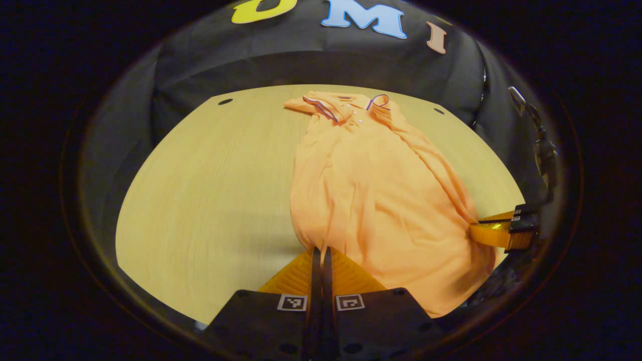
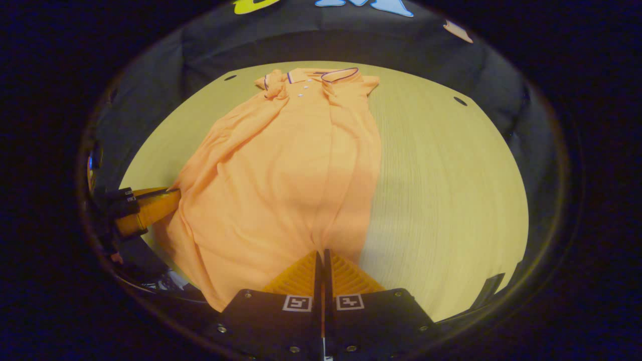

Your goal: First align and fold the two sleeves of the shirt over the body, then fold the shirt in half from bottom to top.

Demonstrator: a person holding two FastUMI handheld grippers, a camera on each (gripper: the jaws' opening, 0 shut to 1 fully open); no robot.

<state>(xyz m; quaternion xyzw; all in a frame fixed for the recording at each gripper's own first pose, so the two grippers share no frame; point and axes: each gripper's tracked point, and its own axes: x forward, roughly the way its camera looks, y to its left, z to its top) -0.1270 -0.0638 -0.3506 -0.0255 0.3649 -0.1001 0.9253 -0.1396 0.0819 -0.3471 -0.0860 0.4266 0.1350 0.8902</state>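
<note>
An orange shirt (image 1: 373,200) lies lengthwise on the worktop (image 1: 210,190), collar far, as the left gripper (image 1: 321,253) and right gripper (image 2: 321,255) pinch its hem corners, jaws closed. Uneven lifting could skew the fold or undo the sleeves.

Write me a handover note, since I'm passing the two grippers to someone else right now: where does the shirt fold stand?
Left gripper: fingers closed on the shirt's bottom hem, at its left corner.
Right gripper: fingers closed on the hem at the right corner.
Shirt: orange polo lying lengthwise on the wooden table, collar at the far end, hem at the near edge.
Done: both sides, sleeves included, look folded in over the body, leaving a narrow strip.
Left: carry the hem up to the collar to fold the shirt in half, then release.
</note>
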